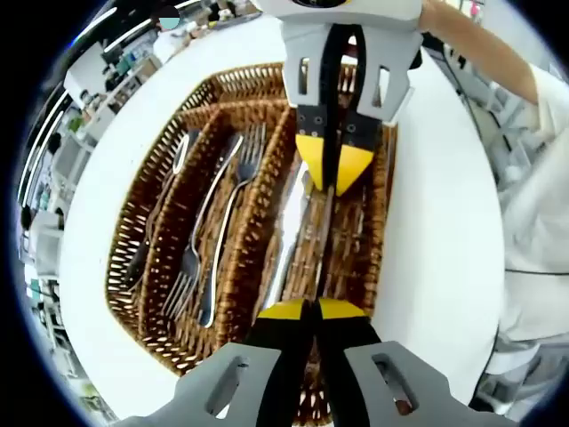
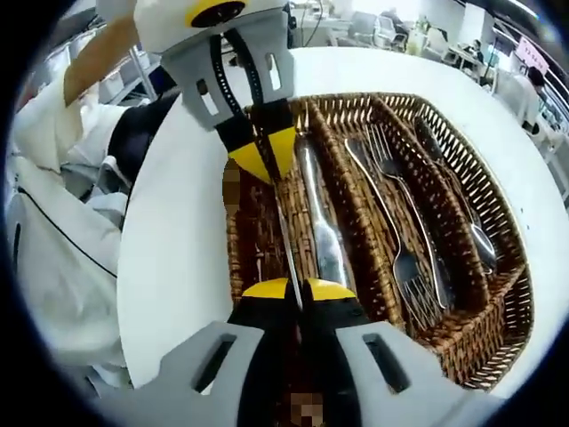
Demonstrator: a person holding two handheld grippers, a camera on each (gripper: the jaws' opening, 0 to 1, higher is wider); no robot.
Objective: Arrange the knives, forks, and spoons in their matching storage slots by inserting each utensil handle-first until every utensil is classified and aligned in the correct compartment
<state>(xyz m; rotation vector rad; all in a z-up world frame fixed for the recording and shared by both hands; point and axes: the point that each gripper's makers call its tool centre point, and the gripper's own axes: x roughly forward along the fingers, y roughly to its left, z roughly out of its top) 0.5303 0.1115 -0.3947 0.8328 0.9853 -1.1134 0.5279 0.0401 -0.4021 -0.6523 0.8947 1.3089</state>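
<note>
Knife (image 2: 286, 238) is held edge-on between my two grippers, one at each end, over the knife compartment of the wicker tray (image 2: 511, 233); a second knife (image 2: 322, 218) already lies flat in that compartment just beside it. In the left gripper view the held knife (image 1: 325, 218) runs as a thin line from my left gripper (image 1: 311, 309) up to the right gripper (image 1: 334, 167). Left jaws pressed together on one end of it; right gripper (image 2: 298, 288) likewise pinching the other end, with the left gripper (image 2: 263, 160) facing it across the tray. Middle compartment holds two forks (image 1: 213, 233); the far compartment holds a spoon (image 1: 158, 213). Tray sits on a round white surface (image 1: 427, 222). Cannot tell from either view which end is the handle. Risks, as I judge them: if one pair of jaws lets go before the other, the knife pivots and drops crooked across the wicker divider or onto the lying knife; a blade on edge may roll when set down and end misaligned; pushing both ends toward each other could flex the blade and spring it out of the compartment.
</note>
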